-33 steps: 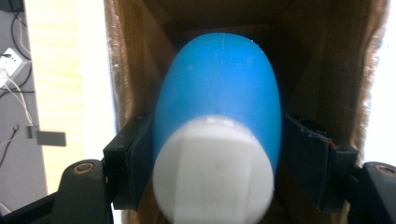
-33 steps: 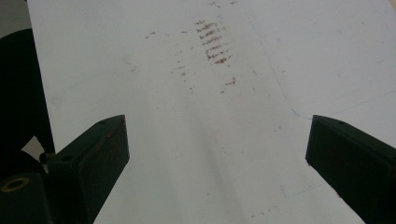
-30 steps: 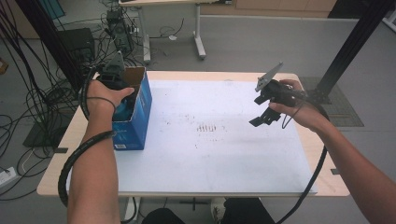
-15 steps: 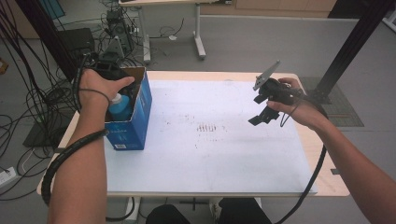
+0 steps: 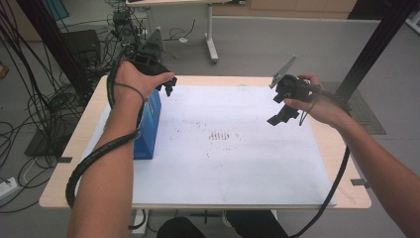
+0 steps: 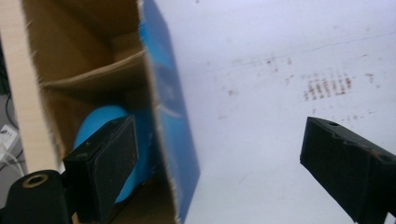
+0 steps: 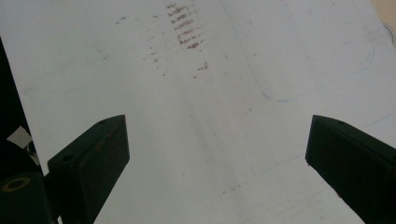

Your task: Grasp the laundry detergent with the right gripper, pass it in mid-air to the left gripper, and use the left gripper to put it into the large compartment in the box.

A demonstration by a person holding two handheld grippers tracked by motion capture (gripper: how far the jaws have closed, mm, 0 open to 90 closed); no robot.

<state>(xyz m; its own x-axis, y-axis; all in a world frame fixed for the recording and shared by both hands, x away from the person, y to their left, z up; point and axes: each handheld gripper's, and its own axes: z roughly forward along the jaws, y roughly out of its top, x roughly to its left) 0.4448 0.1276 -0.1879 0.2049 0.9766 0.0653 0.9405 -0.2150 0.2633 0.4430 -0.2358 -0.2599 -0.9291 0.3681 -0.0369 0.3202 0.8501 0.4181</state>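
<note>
Blue cardboard box (image 5: 148, 124) stands open-topped at the left edge of the tabletop (image 5: 237, 163), on the white mat. Inside, a blue rounded object (image 6: 100, 126), partly hidden by a cardboard flap. Left tongs (image 5: 161, 82) hover above the box mouth, jaws spread wide, holding nothing. Right tongs (image 5: 285, 106) hang open over bare mat, well apart from the box. Object likely light and smooth, possibly slippery; best taken across its widest part. Box walls thin, easily crushed.

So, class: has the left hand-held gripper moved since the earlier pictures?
Yes. The left hand-held gripper has lifted out of the blue box and now hangs above its right edge.
</note>
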